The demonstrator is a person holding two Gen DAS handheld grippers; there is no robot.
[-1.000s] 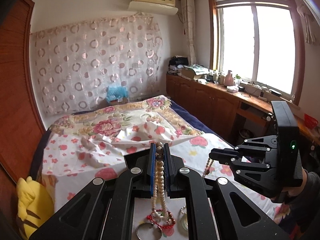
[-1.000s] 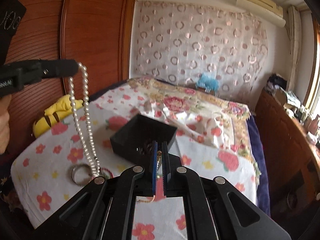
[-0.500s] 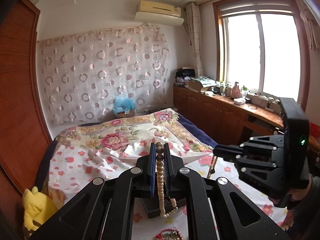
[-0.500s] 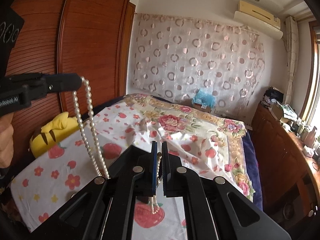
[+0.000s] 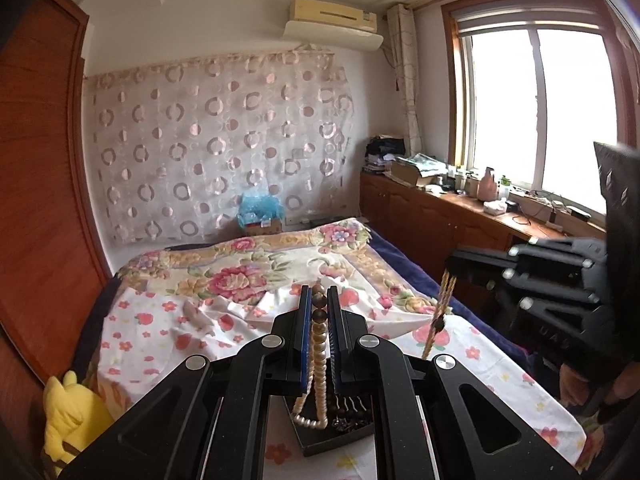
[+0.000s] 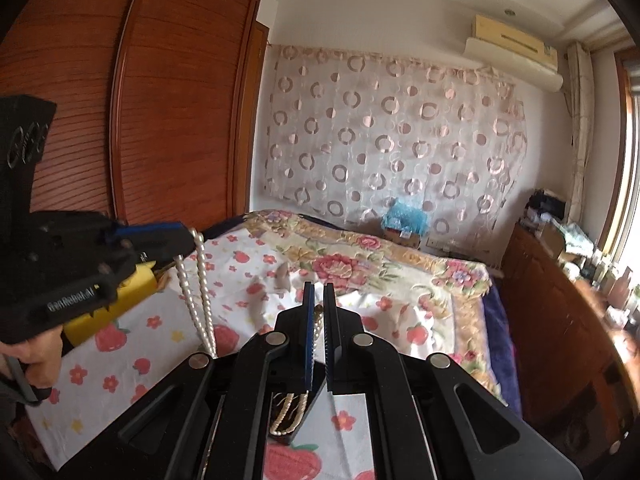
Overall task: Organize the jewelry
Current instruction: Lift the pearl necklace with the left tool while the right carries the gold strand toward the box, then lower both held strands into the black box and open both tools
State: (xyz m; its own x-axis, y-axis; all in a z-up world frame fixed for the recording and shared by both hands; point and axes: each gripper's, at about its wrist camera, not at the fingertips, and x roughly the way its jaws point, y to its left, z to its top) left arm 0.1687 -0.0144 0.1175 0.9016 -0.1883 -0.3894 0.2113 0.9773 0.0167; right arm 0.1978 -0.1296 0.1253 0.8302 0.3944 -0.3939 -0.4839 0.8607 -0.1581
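Both tongs are clamped shut on hanging strands above the flowered bedsheet (image 5: 168,320). The left gripper (image 5: 319,304) pinches a long white pearl necklace (image 5: 318,360) whose loop dangles straight down into the open black jewelry box (image 5: 332,436) directly beneath. The right gripper (image 6: 317,300) holds a thinner gold-toned beaded chain (image 6: 290,412), also hanging vertically, its lower end over the same box's edge. Lowering looks like the next move.

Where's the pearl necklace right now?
The pearl necklace hangs pinched in the left gripper, its loop dangling over the black box on the bed.
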